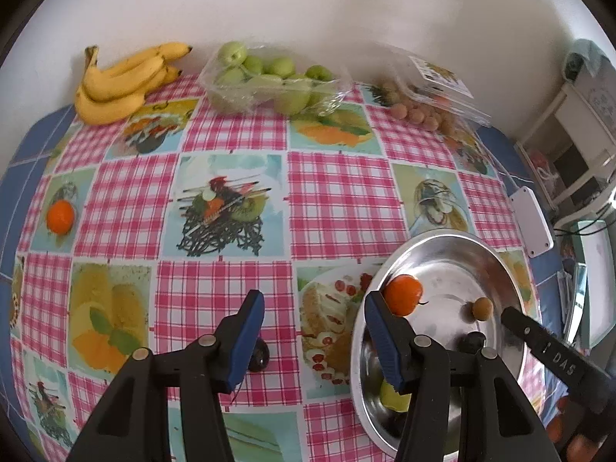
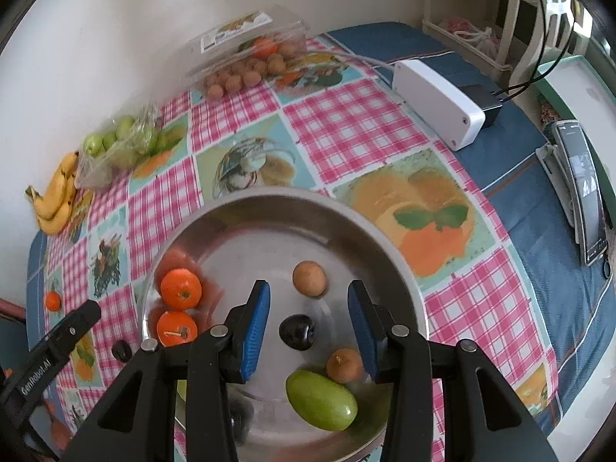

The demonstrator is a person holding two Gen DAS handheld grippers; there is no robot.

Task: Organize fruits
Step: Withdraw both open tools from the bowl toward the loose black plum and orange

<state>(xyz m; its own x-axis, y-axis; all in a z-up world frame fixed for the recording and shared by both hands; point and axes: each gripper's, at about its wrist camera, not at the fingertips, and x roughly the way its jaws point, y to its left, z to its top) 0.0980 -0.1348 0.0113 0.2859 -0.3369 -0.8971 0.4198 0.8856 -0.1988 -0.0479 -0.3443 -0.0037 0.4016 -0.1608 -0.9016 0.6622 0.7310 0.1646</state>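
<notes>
1. My right claw [image 2: 308, 323] hangs over the metal bowl [image 2: 385, 246]. Its blue pads stand apart and hold nothing.
2. Right under that gap lies a dark plum [image 2: 295, 332]. It touches no pad.
3. Closer to me than the plum lie a green fruit [image 2: 321, 400] and a small brown fruit [image 2: 343, 365]. Another brown fruit [image 2: 309, 278] sits just past the pad tips.
4. To the left of my right claw, two oranges [image 2: 180, 288] rest by the bowl's left wall. So I think the bowl already has a good share of the fruit.
5. My left claw [image 1: 313, 338] is also apart and empty. Its right pad hangs over the bowl's rim, and its left pad is over the bench [image 1: 338, 200].
6. A dark fruit [image 1: 258, 355] lies on the bench just beside the left pad. It is not in the bowl yet.
7. Far to the left of my left claw sits one orange [image 1: 60, 216], alone on the bench.
8. Farthest away, by the wall, are the bananas [image 1: 123, 81], a bag of green fruit [image 1: 269, 81] and a clear box of small brown fruit [image 1: 419, 109]. I think these still need sorting.
9. The middle of the bench is bare, so I have lots of room to move there.
10. The bowl sits near the right side of the bench, with a white box [image 2: 439, 104] past it. The wall closes the far side.
</notes>
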